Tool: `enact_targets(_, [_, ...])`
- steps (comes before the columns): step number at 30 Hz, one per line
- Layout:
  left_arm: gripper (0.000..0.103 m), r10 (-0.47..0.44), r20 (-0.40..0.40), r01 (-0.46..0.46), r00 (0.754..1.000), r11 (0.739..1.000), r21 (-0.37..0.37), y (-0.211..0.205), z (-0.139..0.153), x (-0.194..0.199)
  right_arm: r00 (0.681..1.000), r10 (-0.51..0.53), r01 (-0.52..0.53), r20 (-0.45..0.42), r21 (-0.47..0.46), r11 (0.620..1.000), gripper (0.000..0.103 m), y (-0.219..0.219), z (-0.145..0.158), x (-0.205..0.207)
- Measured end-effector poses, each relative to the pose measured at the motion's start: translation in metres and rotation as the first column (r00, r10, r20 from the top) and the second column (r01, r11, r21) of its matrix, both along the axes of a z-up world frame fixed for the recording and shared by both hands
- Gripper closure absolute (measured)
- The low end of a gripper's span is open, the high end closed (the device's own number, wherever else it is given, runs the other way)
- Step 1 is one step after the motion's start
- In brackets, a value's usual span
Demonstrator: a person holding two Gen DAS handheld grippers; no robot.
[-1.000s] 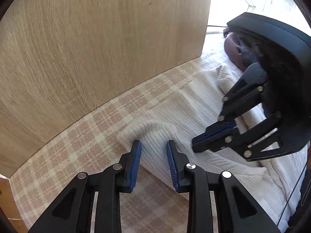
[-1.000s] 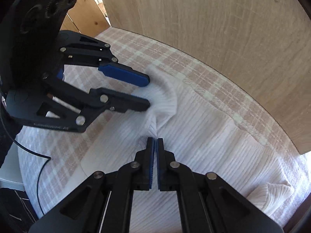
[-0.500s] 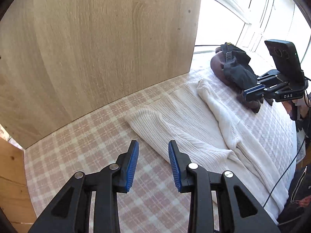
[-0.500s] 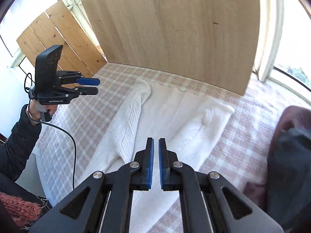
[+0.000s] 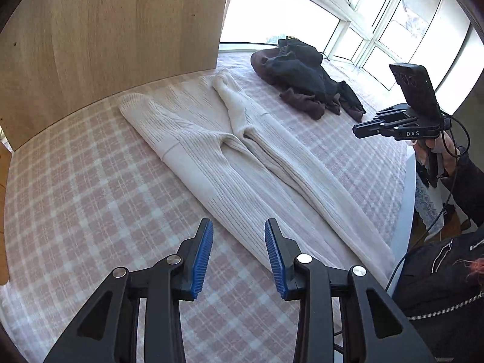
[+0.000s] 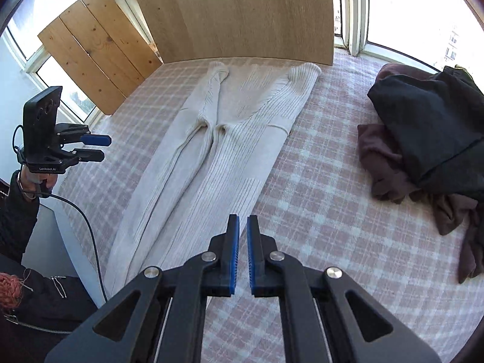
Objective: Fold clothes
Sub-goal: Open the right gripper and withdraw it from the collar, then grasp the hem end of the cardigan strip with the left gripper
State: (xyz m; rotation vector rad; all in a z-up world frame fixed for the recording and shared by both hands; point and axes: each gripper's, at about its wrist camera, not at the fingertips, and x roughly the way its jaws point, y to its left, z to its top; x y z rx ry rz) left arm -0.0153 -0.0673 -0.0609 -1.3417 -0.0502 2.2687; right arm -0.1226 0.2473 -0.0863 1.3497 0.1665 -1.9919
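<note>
A long cream ribbed knit garment (image 5: 242,163) lies flat on the pink checked bed cover, its sides folded in along the middle. It also shows in the right wrist view (image 6: 224,139). My left gripper (image 5: 239,254) is open and empty, raised above the garment's near end; it shows at the left of the right wrist view (image 6: 101,148). My right gripper (image 6: 243,254) is nearly shut with a narrow gap and holds nothing, above the garment's near edge. It shows far right in the left wrist view (image 5: 360,130).
A pile of dark brown and black clothes (image 6: 423,133) lies on the bed right of the garment, also in the left wrist view (image 5: 305,81). A wooden headboard (image 6: 236,12) stands at the far end. Windows lie beyond. The bed cover (image 5: 75,199) runs to the bed's edge.
Both grippers have pulled back and up from the garment's far end near the headboard. The right gripper let go of the cloth. The whole garment now lies in view.
</note>
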Motion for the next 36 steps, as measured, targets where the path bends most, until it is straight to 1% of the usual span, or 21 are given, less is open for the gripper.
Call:
enact_targets(1, [0.069,-0.006,0.017,0.006,1.000,1.000,0.019,0.005,-0.003,0.018,1.000,-0.010,0.010,0.016,-0.008,1.000,0.090,0.007,-0.005,0.015])
enact_targets(3, [0.069,-0.011,0.055,0.008,0.998,0.999,0.053,0.014,-0.013,0.046,0.999,-0.030,0.031,0.045,-0.022,0.999,0.074,0.020,-0.017,0.046])
enact_targets(6, [0.069,-0.026,0.121,0.016,0.992,0.997,0.078,0.032,-0.034,0.081,0.992,-0.054,0.057,0.113,-0.027,0.998,0.073,0.029,-0.042,0.082])
enact_targets(8, [0.069,-0.035,0.150,0.022,0.988,0.996,0.088,0.043,-0.045,0.098,0.988,-0.049,0.054,0.146,-0.029,0.998,0.073,0.031,-0.055,0.100])
enact_targets(10, [0.069,-0.023,0.168,0.006,0.986,0.995,0.100,0.054,-0.053,0.112,0.989,-0.034,0.038,0.147,-0.028,0.999,0.073,0.031,-0.062,0.113])
enact_targets(13, [0.069,0.003,0.152,-0.016,0.988,0.996,0.086,0.071,-0.054,0.130,0.990,-0.010,0.013,0.139,-0.024,1.000,0.073,0.031,-0.071,0.130])
enact_targets(16, [0.069,0.050,0.138,-0.061,0.989,0.996,0.070,0.089,-0.053,0.146,0.995,0.000,0.003,0.104,-0.025,1.000,0.073,0.032,-0.073,0.142])
enact_targets(19, [0.069,0.102,0.151,-0.111,0.983,0.992,0.051,0.103,-0.058,0.153,0.997,0.019,-0.017,0.079,-0.021,1.000,0.072,0.028,-0.075,0.150])
enact_targets(21, [0.069,0.124,0.151,-0.128,0.981,0.992,0.015,0.112,-0.062,0.156,0.998,0.033,-0.033,0.055,-0.004,0.999,0.071,0.023,-0.076,0.155])
enact_targets(26, [0.067,0.164,0.144,-0.162,0.976,0.986,-0.026,0.122,-0.063,0.154,0.997,0.062,-0.059,-0.036,0.082,0.995,0.071,0.004,-0.075,0.166])
enact_targets(28, [0.065,0.185,0.135,-0.177,0.974,0.982,-0.068,0.124,-0.063,0.153,0.996,0.061,-0.055,-0.058,0.105,0.993,0.071,-0.002,-0.073,0.169])
enact_targets(30, [0.063,0.194,0.135,-0.185,0.972,0.980,-0.076,0.126,-0.066,0.152,0.996,0.054,-0.047,-0.065,0.115,0.992,0.071,-0.005,-0.073,0.170])
enact_targets(31, [0.063,0.199,0.135,-0.189,0.971,0.979,-0.079,0.127,-0.067,0.152,0.997,0.047,-0.039,-0.065,0.120,0.992,0.069,-0.006,-0.074,0.169])
enact_targets(33, [0.062,0.201,0.136,-0.190,0.970,0.977,-0.093,0.130,-0.070,0.150,0.997,0.034,-0.025,-0.063,0.132,0.991,0.063,-0.006,-0.076,0.167])
enact_targets(36, [0.062,0.194,0.135,-0.178,0.972,0.977,-0.118,0.135,-0.076,0.149,0.999,0.025,-0.019,-0.047,0.125,0.992,0.063,-0.004,-0.078,0.168])
